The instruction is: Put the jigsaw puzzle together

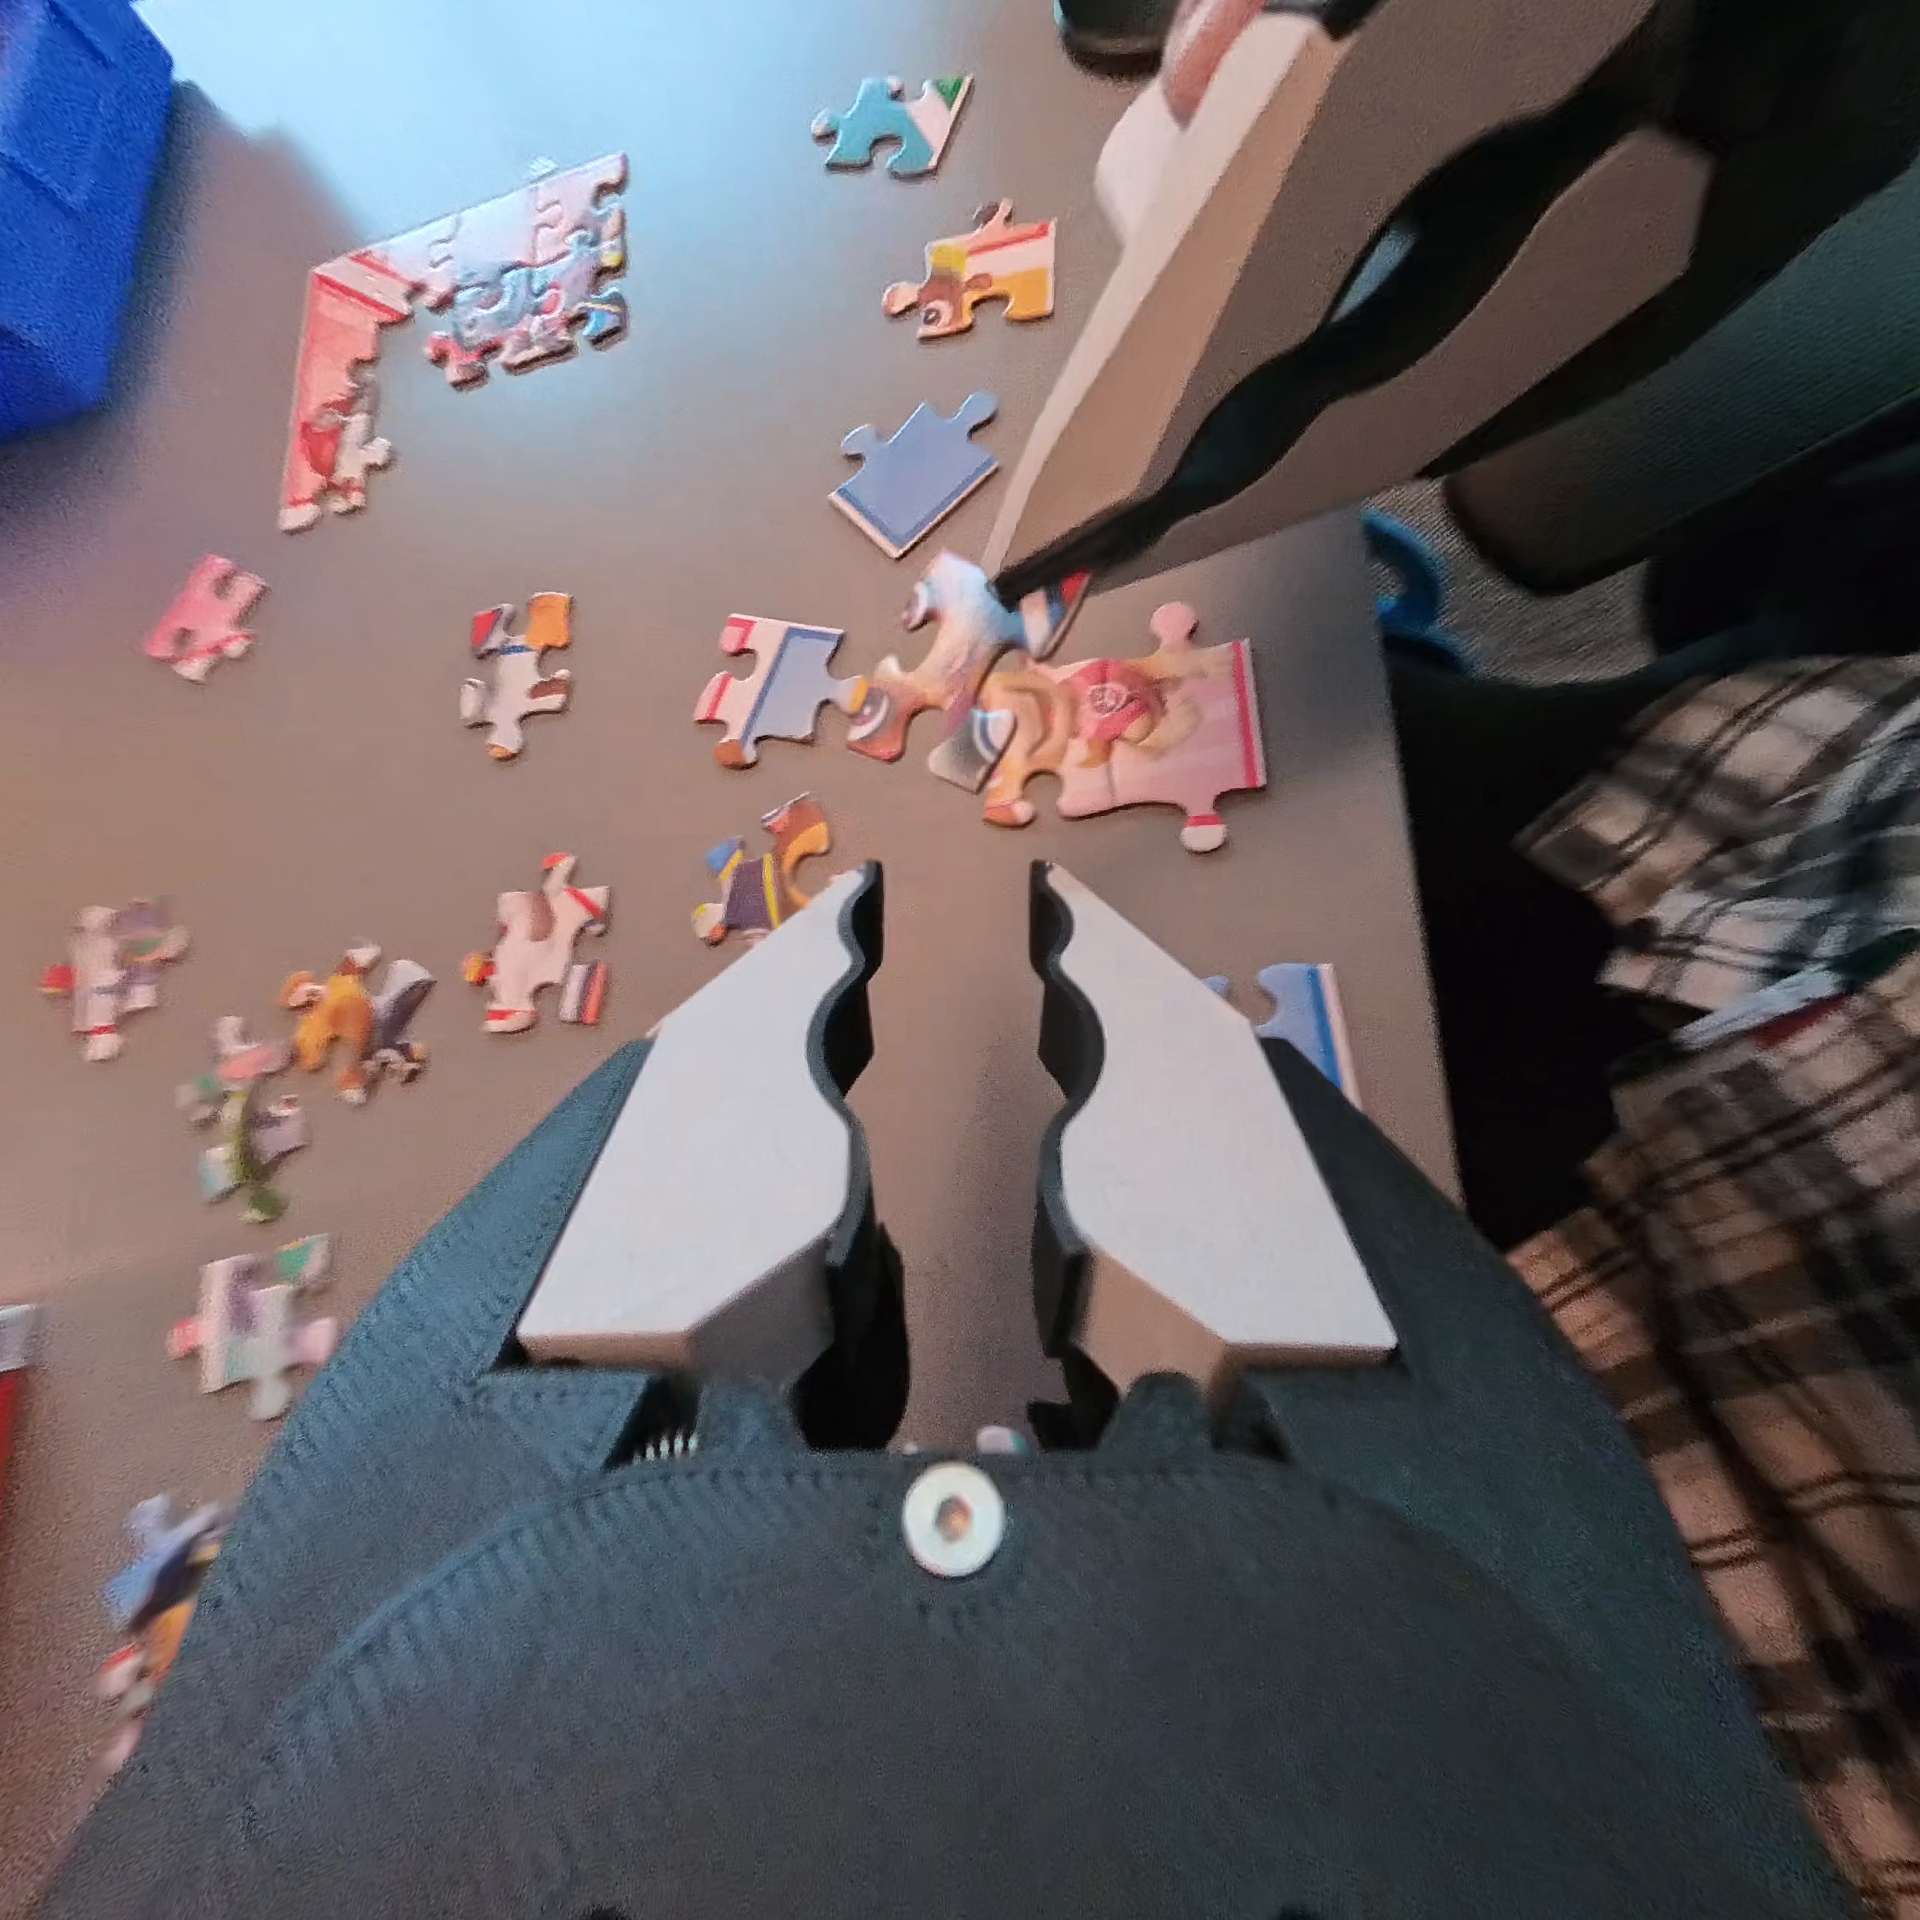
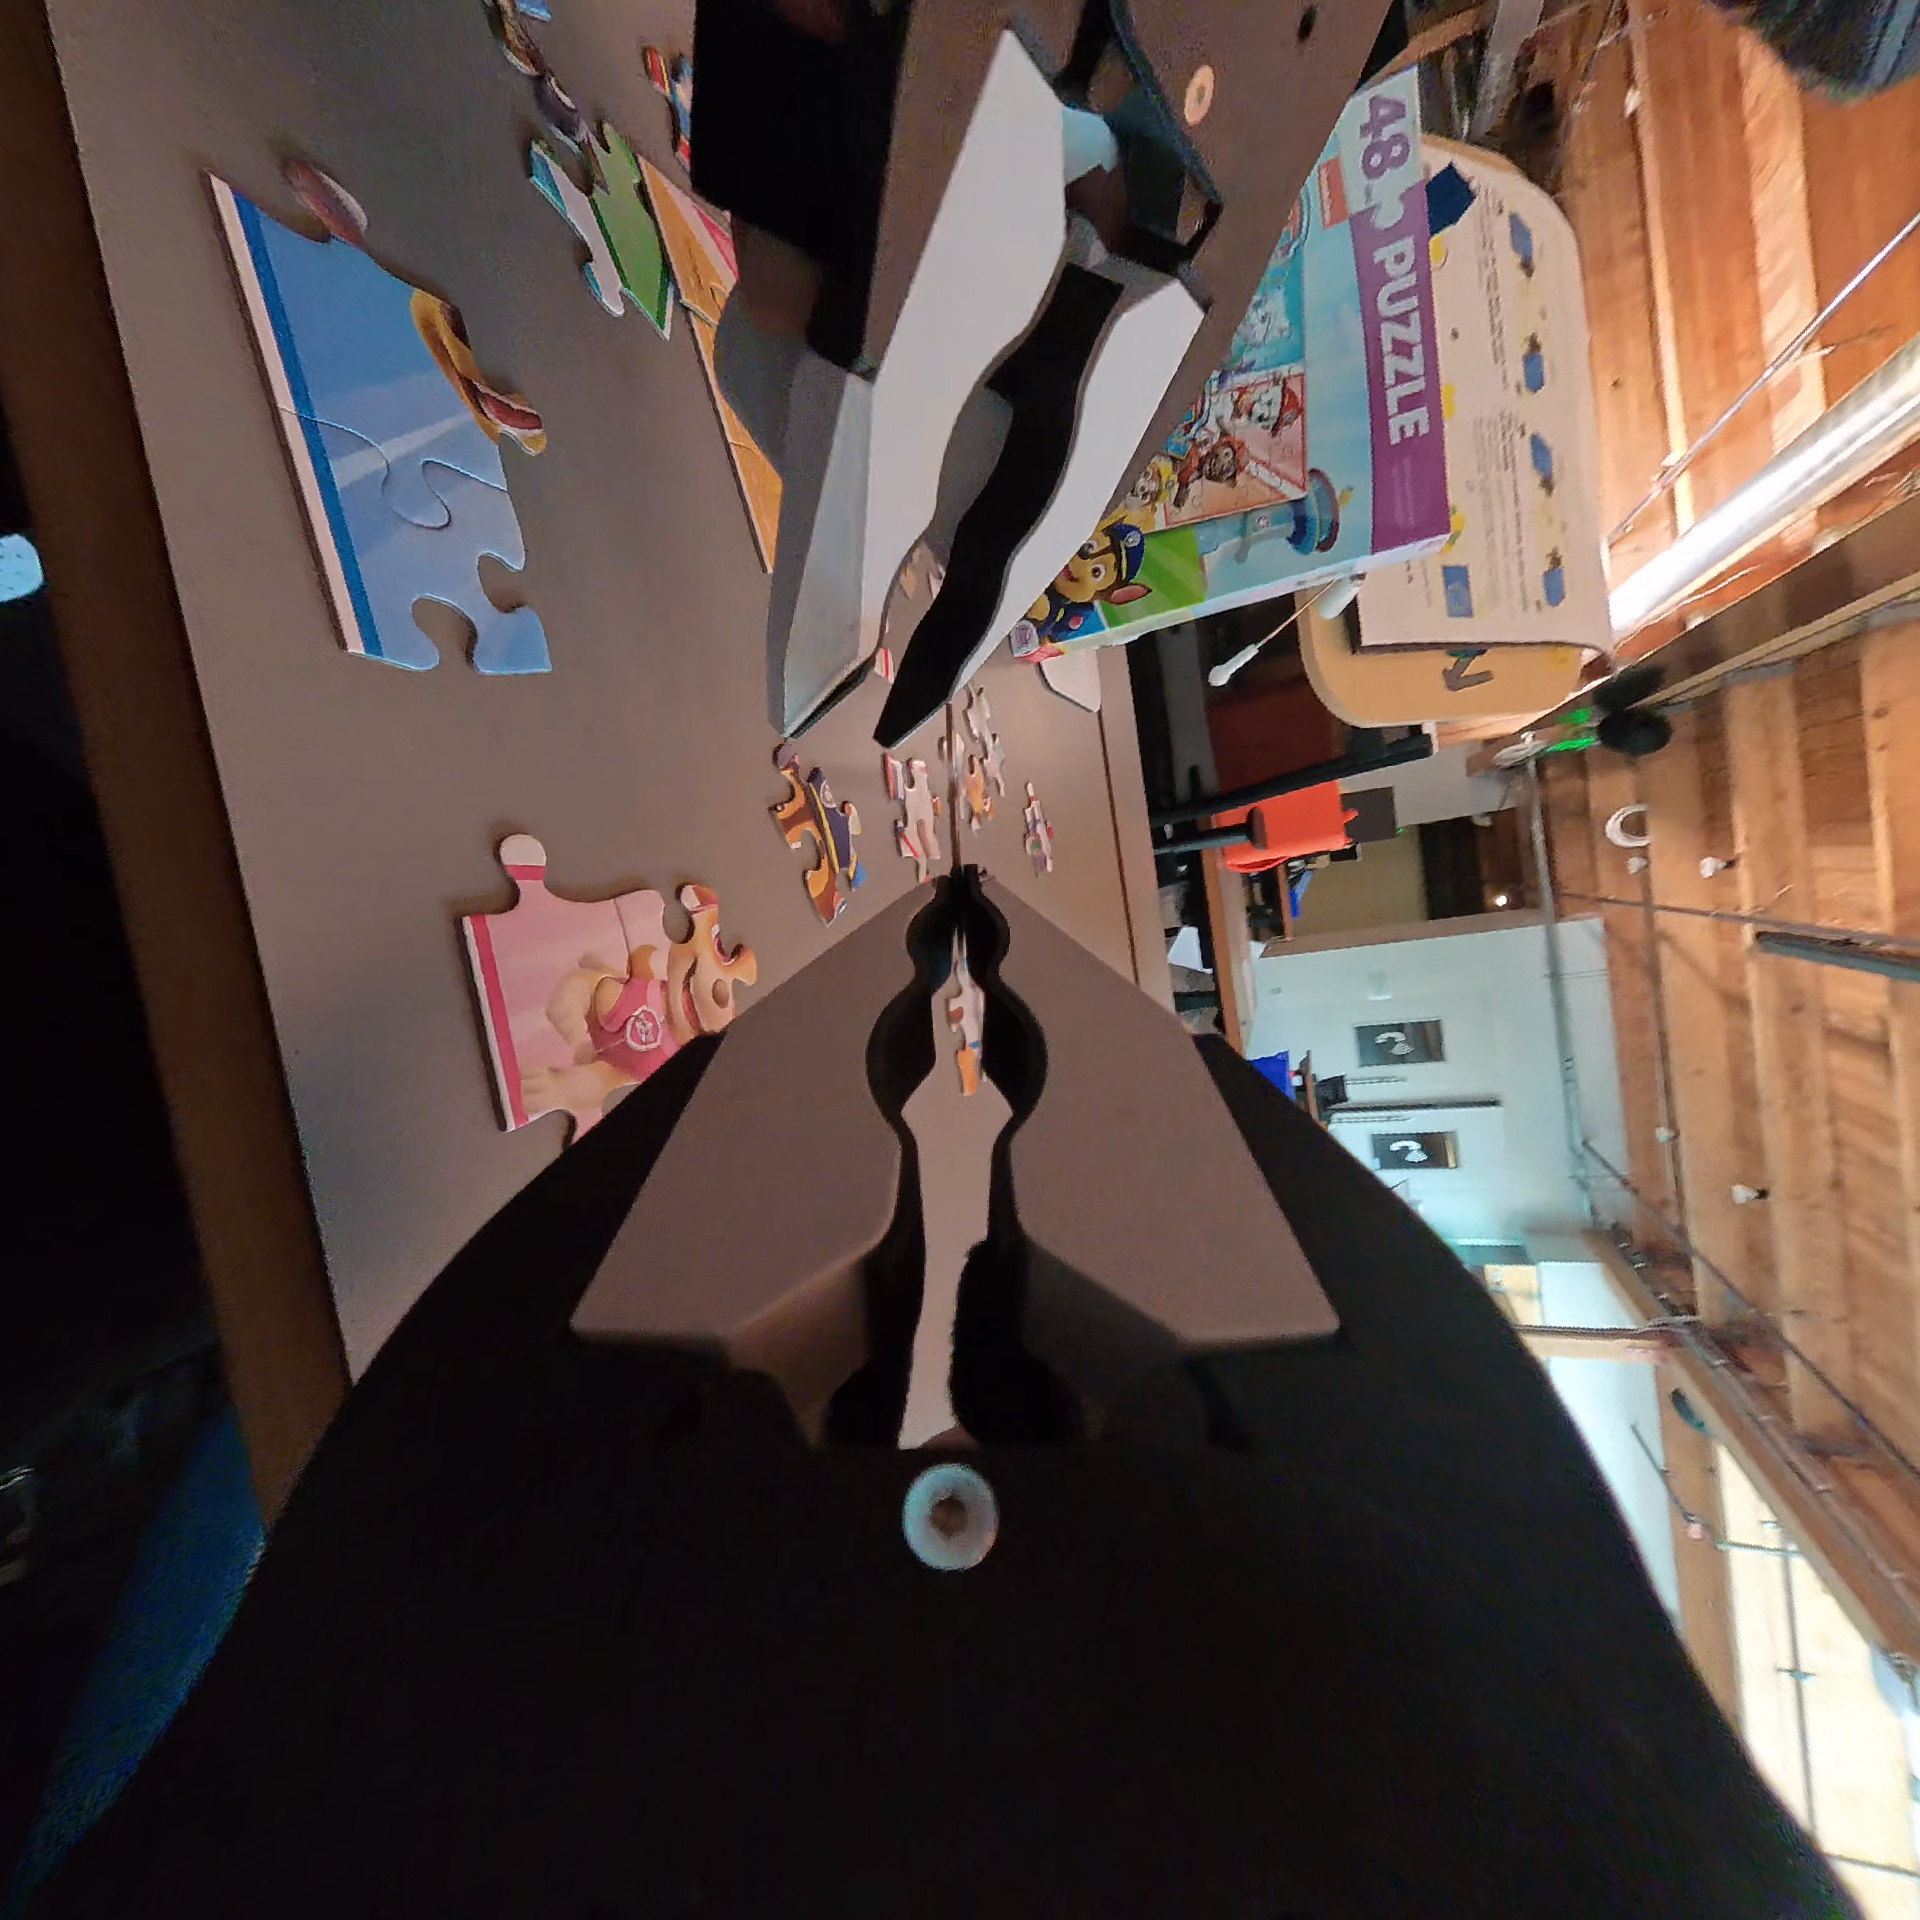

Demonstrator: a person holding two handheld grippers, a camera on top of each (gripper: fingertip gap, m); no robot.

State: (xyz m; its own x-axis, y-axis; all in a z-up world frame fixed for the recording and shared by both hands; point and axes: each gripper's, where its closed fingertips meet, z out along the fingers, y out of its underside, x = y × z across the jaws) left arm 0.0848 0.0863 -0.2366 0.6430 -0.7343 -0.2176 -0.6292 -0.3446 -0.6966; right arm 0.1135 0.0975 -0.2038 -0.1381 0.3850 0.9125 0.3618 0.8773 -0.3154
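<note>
My right gripper [image 2: 956,883] is shut on a white, blue and orange puzzle piece [image 2: 966,1023], seen edge-on between its fingers. In the left wrist view the right gripper [image 1: 1003,592] holds this piece [image 1: 961,634] tilted, at the left edge of two joined pink pieces [image 1: 1132,727], which also show in the right wrist view [image 2: 582,997]. My left gripper [image 1: 956,883] is open and empty, hovering just short of the pink pieces; it also shows in the right wrist view [image 2: 847,722]. An assembled corner section [image 1: 457,301] lies at the far left of the grey table [image 1: 644,499].
Several loose pieces lie scattered, among them a blue one [image 1: 914,473] and a red-edged one [image 1: 774,686]. Two joined blue pieces [image 2: 384,436] lie near the table edge. The puzzle box [image 2: 1299,395] stands at the far end. A blue bin [image 1: 62,208] and plaid cloth [image 1: 1766,1039] flank the table.
</note>
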